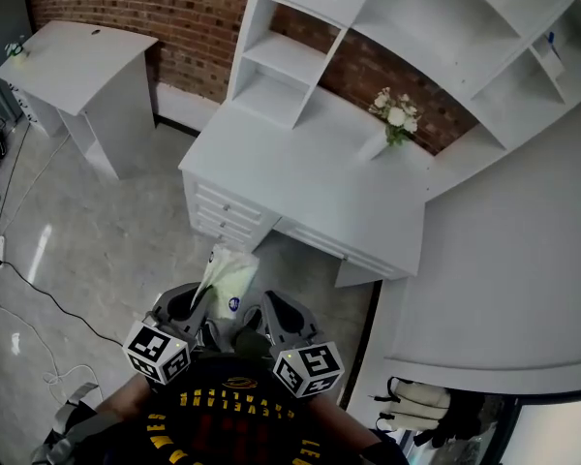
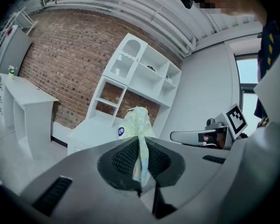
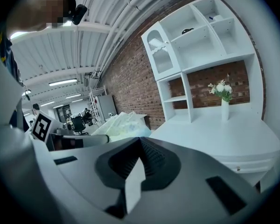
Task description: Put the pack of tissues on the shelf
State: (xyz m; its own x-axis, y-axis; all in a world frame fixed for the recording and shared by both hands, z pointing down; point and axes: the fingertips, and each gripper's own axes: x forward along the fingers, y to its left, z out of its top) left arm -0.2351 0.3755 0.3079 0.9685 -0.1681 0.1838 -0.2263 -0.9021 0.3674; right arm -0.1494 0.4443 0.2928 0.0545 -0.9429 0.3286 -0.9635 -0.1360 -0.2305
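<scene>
The pack of tissues (image 1: pixel 228 274) is a pale yellow-green soft pack with a small blue label. My left gripper (image 1: pixel 201 303) is shut on its lower edge, and the pack stands up from the jaws, over the floor in front of the white desk (image 1: pixel 310 177). In the left gripper view the pack (image 2: pixel 137 125) is pinched between the pads of the left gripper (image 2: pixel 141 146). My right gripper (image 1: pixel 271 308) hangs close beside it, shut with nothing in its jaws. The right gripper view shows the right gripper (image 3: pixel 141 141) and the pack (image 3: pixel 121 125) to its left. The white shelf unit (image 1: pixel 281 61) rises at the back of the desk.
A vase of white flowers (image 1: pixel 395 116) stands on the desk by the brick wall. A smaller white desk (image 1: pixel 82 66) is at the far left. Cables (image 1: pixel 39 298) trail over the grey floor. A large white curved surface (image 1: pixel 523 260) fills the right side.
</scene>
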